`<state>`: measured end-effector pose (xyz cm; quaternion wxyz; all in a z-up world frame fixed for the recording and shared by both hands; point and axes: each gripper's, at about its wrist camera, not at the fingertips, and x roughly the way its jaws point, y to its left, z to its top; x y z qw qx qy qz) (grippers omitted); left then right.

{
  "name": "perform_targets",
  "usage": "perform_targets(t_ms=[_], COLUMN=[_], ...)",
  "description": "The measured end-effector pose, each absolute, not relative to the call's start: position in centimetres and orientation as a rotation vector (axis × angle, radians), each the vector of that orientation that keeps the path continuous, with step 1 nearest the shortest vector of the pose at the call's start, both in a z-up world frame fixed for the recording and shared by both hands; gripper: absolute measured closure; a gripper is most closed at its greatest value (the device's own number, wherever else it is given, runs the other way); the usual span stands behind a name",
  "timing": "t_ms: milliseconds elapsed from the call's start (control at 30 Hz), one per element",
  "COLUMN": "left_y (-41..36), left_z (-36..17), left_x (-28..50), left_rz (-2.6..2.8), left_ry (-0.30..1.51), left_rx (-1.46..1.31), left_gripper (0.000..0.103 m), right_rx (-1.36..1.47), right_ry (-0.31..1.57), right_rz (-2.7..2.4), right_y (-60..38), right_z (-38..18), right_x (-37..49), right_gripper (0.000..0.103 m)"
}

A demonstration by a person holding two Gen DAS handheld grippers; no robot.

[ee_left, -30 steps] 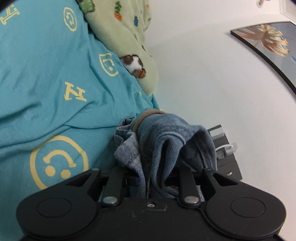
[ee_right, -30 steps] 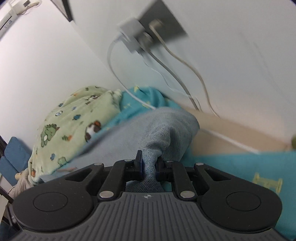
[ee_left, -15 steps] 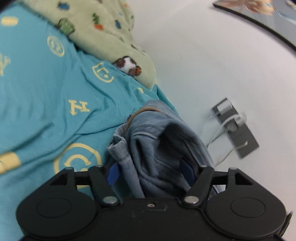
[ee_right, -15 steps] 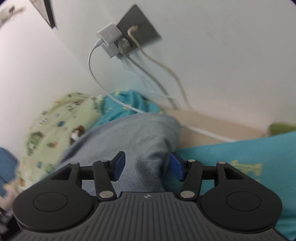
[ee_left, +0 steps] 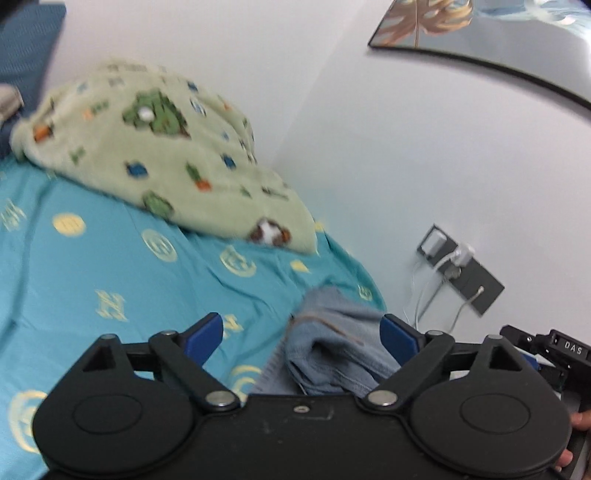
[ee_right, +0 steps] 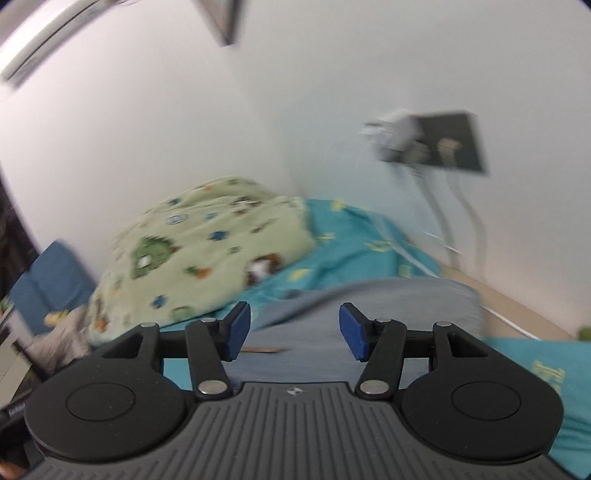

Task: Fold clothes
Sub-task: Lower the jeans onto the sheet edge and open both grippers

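A turquoise bed sheet [ee_left: 110, 266] with yellow symbols is covering the bed. A pale green blanket [ee_left: 162, 155] with small animal prints is lying bunched on it at about 11 o'clock in the left wrist view, reaching the white wall [ee_left: 332, 110]. A dark grey socket plate [ee_left: 461, 273] is sitting on the wall at 3 o'clock, with white cables [ee_left: 424, 295] hanging down from it. A framed picture [ee_left: 480, 29] is hanging at 1 o'clock. At 10 o'clock something dark blue [ee_left: 26, 48], perhaps a cushion, is showing.
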<state>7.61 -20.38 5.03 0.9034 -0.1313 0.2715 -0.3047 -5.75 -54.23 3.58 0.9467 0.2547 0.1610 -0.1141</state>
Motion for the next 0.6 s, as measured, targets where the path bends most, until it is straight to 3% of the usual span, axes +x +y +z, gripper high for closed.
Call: perform_targets(t_ms=[300, 600], left_y=[-11.9, -4.4], left_z=[9.9, 9.6], left_x=[6.3, 5.0], left_rz=[-0.469, -0.29], left_ry=[0.44, 0.398], left_rx=[-0.193, -0.111], left_gripper=[0.001, 0.0], right_rx=[0.338, 0.26], right_ry=[0.305, 0.311], right_rz=[0.007, 0.151], right_y=[-43.6, -33.6], right_z=[10.0, 9.9], right_x=[-1.4, 2.1], right_gripper=[0.044, 0.037])
